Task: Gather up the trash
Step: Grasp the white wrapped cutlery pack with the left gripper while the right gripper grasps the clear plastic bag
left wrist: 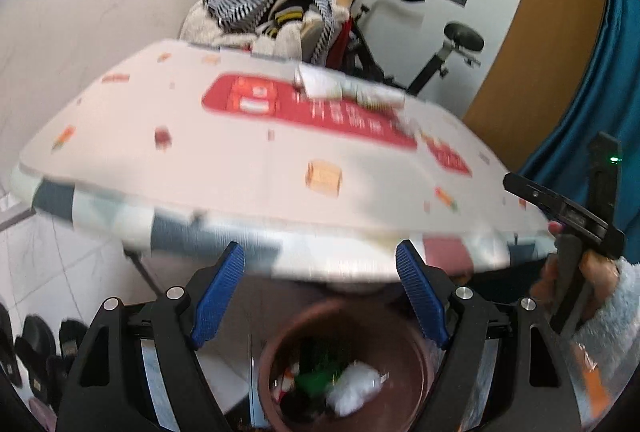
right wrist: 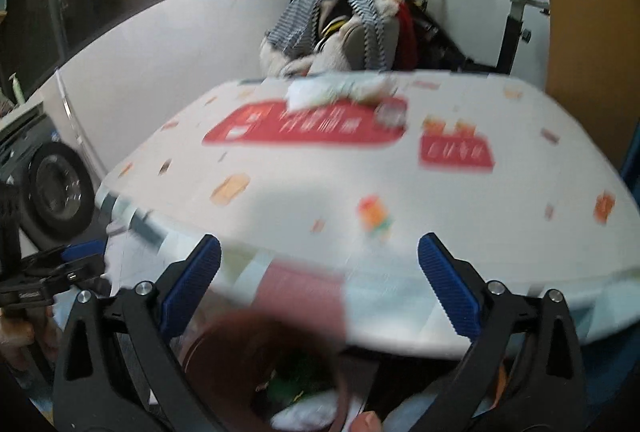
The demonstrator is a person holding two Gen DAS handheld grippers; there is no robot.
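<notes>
Both views are motion-blurred. A brown round bin sits on the floor below the table's near edge, holding crumpled white paper and green scraps. It also shows in the right wrist view. My left gripper is open and empty, above the bin. My right gripper is open and empty, also above the bin. White wrappers lie at the far side of the table; they also show in the right wrist view.
The table carries a white printed cloth with red panels. Behind it is a chair piled with clothes and an exercise bike. A washing machine stands left. Slippers lie on the floor.
</notes>
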